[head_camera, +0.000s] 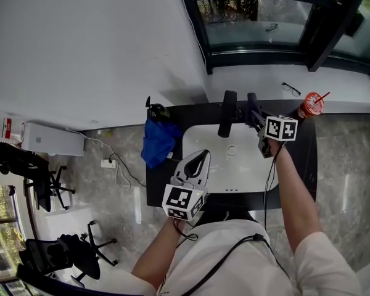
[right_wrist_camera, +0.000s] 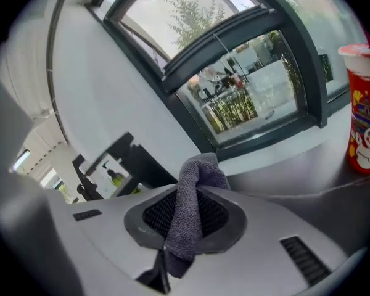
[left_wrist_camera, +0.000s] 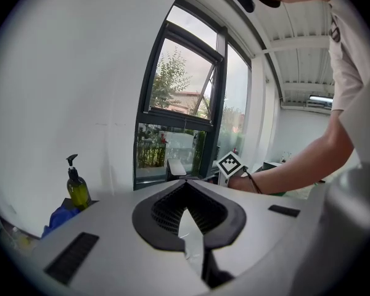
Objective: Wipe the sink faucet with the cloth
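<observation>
Seen from the head view, a white sink (head_camera: 246,168) sat in a black bench (head_camera: 303,159) below a dark-framed window (head_camera: 259,17). A black faucet (head_camera: 227,113) stood at the sink's 12 o'clock edge.

The right gripper (right_wrist_camera: 195,180) was at about 1 o'clock of the sink, just beside the faucet. Its jaws were clamped on a grey cloth (right_wrist_camera: 190,217), which stuck out past the jaw tips in a folded bunch. Whether the cloth touched the faucet could not be told.

The left gripper (head_camera: 201,159) hovered at about 8 o'clock of the sink, over its near left rim. Its jaws were together with nothing between them.

A bundle of blue fabric (head_camera: 158,140) lay on the bench at the sink's 9 o'clock. A green soap bottle (left_wrist_camera: 78,189) with a black pump stood just behind it.

A red cup (head_camera: 311,105) with a straw stood at about 2 o'clock, well apart from the faucet. A pair of glasses (head_camera: 290,89) lay on the white sill beyond the cup.
</observation>
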Tool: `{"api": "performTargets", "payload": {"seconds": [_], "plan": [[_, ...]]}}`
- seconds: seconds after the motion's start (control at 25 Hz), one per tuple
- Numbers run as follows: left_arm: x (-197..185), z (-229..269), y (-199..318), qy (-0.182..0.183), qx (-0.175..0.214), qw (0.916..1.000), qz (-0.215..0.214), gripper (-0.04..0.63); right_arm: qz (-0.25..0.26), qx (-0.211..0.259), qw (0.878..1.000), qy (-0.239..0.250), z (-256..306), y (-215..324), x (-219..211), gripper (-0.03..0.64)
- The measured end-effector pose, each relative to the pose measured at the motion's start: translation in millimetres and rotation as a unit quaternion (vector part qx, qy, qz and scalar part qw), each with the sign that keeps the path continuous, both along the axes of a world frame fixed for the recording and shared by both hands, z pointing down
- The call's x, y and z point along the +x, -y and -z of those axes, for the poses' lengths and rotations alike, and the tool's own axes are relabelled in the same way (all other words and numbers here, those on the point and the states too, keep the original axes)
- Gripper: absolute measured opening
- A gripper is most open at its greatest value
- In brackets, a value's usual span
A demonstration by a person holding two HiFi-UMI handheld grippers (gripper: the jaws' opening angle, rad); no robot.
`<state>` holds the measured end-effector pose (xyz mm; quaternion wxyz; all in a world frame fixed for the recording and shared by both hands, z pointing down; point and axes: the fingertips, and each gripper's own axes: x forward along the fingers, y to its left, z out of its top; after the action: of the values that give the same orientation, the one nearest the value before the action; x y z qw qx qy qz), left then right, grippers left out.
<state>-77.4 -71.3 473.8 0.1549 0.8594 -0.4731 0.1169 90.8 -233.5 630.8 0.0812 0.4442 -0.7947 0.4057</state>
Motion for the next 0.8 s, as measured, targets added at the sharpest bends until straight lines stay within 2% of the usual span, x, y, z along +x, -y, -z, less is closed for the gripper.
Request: {"api": "performTargets", "payload": {"seconds": [0.16,0.24,0.36,0.52,0.6,0.68,0.8], "plan": [[-3,1,1,0.000,-0.002,1.0000,0.006,-0.008,0.021,-0.057,0.998,-0.032,-30,-15,-26,0.057],[-4,0,1,0.001,-0.004,1.0000,0.007,-0.008,0.049,-0.076,0.995,-0.044,-38,-20,-42,0.057],[-3,1,1,0.001,-0.003,1.0000,0.008,-0.008,0.095,-0.066,0.993,-0.029,-31,-25,-66,0.057],[-3,1,3,-0.001,-0.002,1.0000,0.009,-0.008,0.107,-0.016,0.993,0.054,3,-22,-70,0.057],[-3,0,3,-0.002,-0.002,1.0000,0.009,-0.008,0.105,0.016,0.988,0.114,30,-21,-65,0.057],[-2,1,4,-0.003,-0.001,1.0000,0.007,-0.008,0.114,0.051,0.976,0.180,66,-20,-62,0.057],[0,1,4,-0.004,-0.001,1.0000,0.004,-0.008,0.144,0.102,0.950,0.258,122,-24,-54,0.057]]}}
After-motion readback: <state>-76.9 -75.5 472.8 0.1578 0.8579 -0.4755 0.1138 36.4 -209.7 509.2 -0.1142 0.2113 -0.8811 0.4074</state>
